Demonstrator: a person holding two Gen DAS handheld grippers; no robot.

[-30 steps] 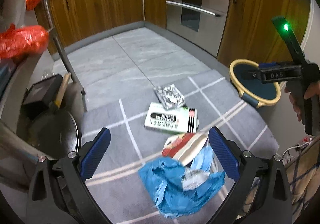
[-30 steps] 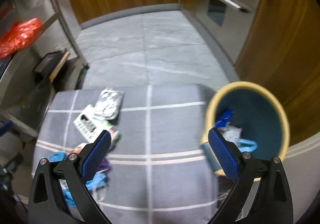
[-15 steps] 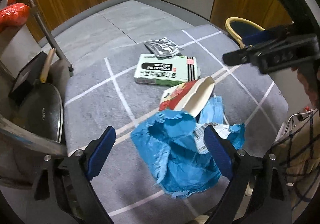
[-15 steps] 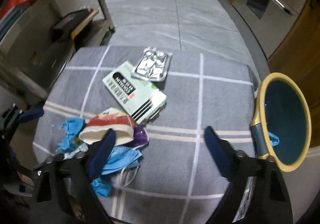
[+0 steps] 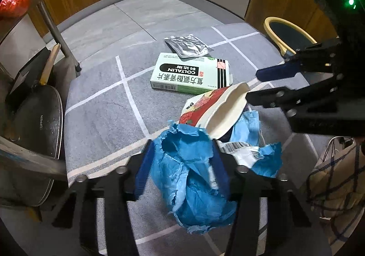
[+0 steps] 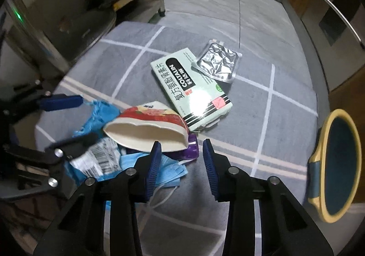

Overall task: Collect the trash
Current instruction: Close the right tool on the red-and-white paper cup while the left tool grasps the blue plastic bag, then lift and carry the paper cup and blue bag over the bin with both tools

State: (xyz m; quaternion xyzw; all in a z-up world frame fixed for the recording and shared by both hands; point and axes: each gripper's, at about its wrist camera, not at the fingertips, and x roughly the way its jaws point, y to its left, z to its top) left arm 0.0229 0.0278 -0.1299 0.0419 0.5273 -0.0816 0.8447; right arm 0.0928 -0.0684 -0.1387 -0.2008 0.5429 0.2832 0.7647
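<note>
Task early, by the look of it; most of the trash lies uncollected on the grey grid-lined mat point(image 5: 102, 105), none of it lifted clear yet.

Left tool point(image 5: 181, 164): jaws have just been closing, and the crumpled blue paper point(image 5: 189, 178) fills the gap between the blue pads; pads look pressed into it, so I read a grasp, the wad not raised off the mat.

Right tool point(image 6: 182, 155): jaws have just been closing too, now half-narrowed over the near edge of the pile; the flattened red-and-white paper cup point(image 6: 148, 128) and a small purple item point(image 6: 192, 148) sit just beyond the tips; nothing between the pads, so still released.

Left to gather: blue face mask point(image 6: 168, 171) under the cup; a torn wrapper with a barcode point(image 6: 100, 160); the green COLTALIN medicine box point(image 6: 191, 89) farther off; a foil blister pack point(image 6: 216, 64) resting on the box's far corner.

Container: yellow-rimmed bin point(image 6: 335, 164) with a dark blue inside, at the right edge of the mat, well apart from the pile; what shows of its inside appears bare, though the bottom is out of sight.
</note>
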